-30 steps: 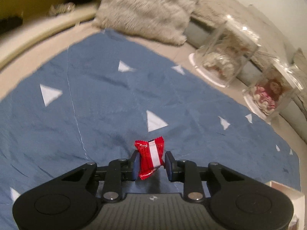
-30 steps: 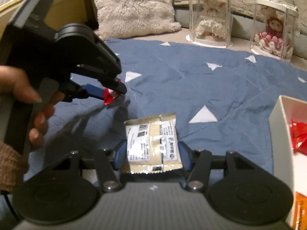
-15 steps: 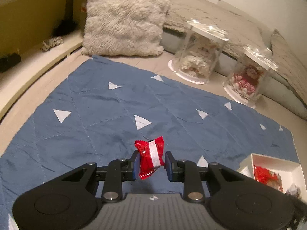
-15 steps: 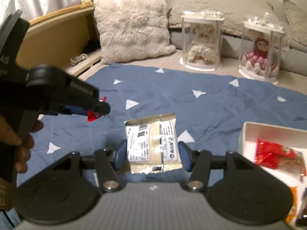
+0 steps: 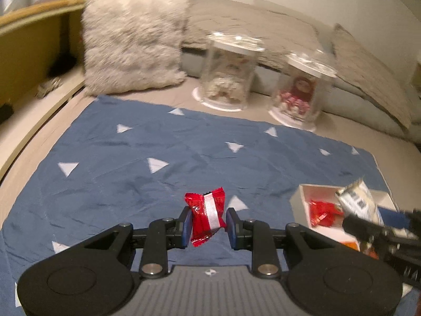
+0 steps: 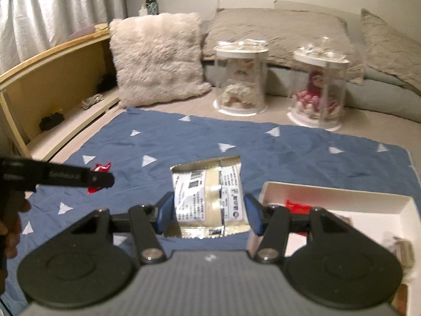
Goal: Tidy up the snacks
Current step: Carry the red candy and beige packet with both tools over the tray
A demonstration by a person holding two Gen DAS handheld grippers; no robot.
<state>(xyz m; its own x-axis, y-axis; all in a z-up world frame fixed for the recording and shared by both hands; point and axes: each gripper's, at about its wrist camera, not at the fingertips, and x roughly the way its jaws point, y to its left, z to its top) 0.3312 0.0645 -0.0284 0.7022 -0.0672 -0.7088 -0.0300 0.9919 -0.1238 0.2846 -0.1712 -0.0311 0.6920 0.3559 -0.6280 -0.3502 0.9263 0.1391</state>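
My left gripper (image 5: 206, 225) is shut on a small red snack packet with a white stripe (image 5: 206, 217), held above the blue cloth. My right gripper (image 6: 209, 217) is shut on a flat silver and cream snack packet (image 6: 209, 197), held just left of the white box (image 6: 342, 192). The white box (image 5: 298, 197) sits at the right on the cloth and holds red packets (image 5: 322, 210). In the left wrist view the right gripper's packet (image 5: 359, 202) hangs over the box. In the right wrist view the left gripper (image 6: 101, 179) shows at the far left.
A blue cloth with white triangles (image 5: 158, 158) covers the bed. Two clear jars with dolls (image 6: 240, 76) (image 6: 318, 89) stand behind it. A fluffy cushion (image 6: 158, 58) and grey pillows (image 6: 276, 29) lie at the back. A wooden shelf (image 6: 52, 79) runs along the left.
Both grippers have risen and pulled back from the cloth with their packets. The view has swung right, so the white box has come into view near the right gripper.
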